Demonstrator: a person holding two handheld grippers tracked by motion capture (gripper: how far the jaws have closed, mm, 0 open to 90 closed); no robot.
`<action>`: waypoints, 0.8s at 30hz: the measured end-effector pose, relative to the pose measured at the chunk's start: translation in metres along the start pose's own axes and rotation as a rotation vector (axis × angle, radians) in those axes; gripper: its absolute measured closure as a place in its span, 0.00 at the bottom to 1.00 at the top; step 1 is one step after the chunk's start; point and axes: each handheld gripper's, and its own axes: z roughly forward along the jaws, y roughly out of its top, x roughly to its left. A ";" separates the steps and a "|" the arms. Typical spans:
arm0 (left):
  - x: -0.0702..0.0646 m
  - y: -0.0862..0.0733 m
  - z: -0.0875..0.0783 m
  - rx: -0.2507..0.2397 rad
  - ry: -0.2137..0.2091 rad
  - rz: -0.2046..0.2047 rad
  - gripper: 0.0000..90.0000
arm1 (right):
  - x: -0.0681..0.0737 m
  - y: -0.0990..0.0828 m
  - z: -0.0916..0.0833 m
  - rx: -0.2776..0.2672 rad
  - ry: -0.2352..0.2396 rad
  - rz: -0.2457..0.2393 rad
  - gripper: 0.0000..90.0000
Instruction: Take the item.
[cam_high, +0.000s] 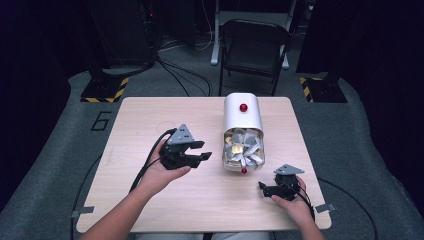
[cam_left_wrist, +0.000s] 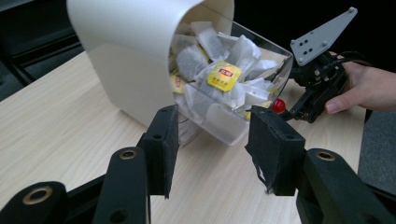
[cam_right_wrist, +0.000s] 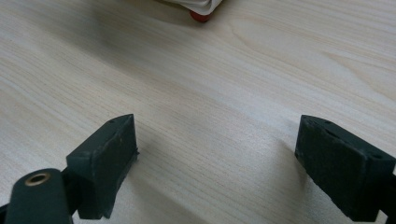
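Note:
A white rounded container (cam_high: 242, 120) lies on the wooden table (cam_high: 150, 115). Its clear front bin (cam_high: 243, 150) is tipped toward me and packed with several tea bags (cam_left_wrist: 224, 77), one with a yellow tag. A red knob (cam_high: 244, 170) sits at the bin's near edge. My left gripper (cam_high: 205, 151) hovers just left of the bin and points at it, jaws open with nothing between them (cam_left_wrist: 217, 144). My right gripper (cam_high: 262, 188) rests low on the table at the right front, jaws wide open and empty (cam_right_wrist: 224, 163), with the red knob (cam_right_wrist: 201, 16) ahead of it.
A second red knob (cam_high: 243, 107) is on the container's top. A black folding chair (cam_high: 255, 47) stands beyond the table's far edge. Cables run over the grey floor, and two stand bases with yellow-black tape (cam_high: 105, 90) flank the back.

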 end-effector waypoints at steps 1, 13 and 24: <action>-0.002 0.004 0.006 0.011 -0.011 0.010 0.59 | 0.000 0.000 0.000 0.000 0.000 0.000 0.14; -0.010 0.020 0.037 0.044 -0.043 0.016 0.62 | 0.000 0.000 0.000 -0.001 0.000 0.000 0.14; -0.023 0.036 0.072 0.080 -0.046 0.067 0.63 | 0.000 0.000 0.000 0.000 0.002 -0.001 0.14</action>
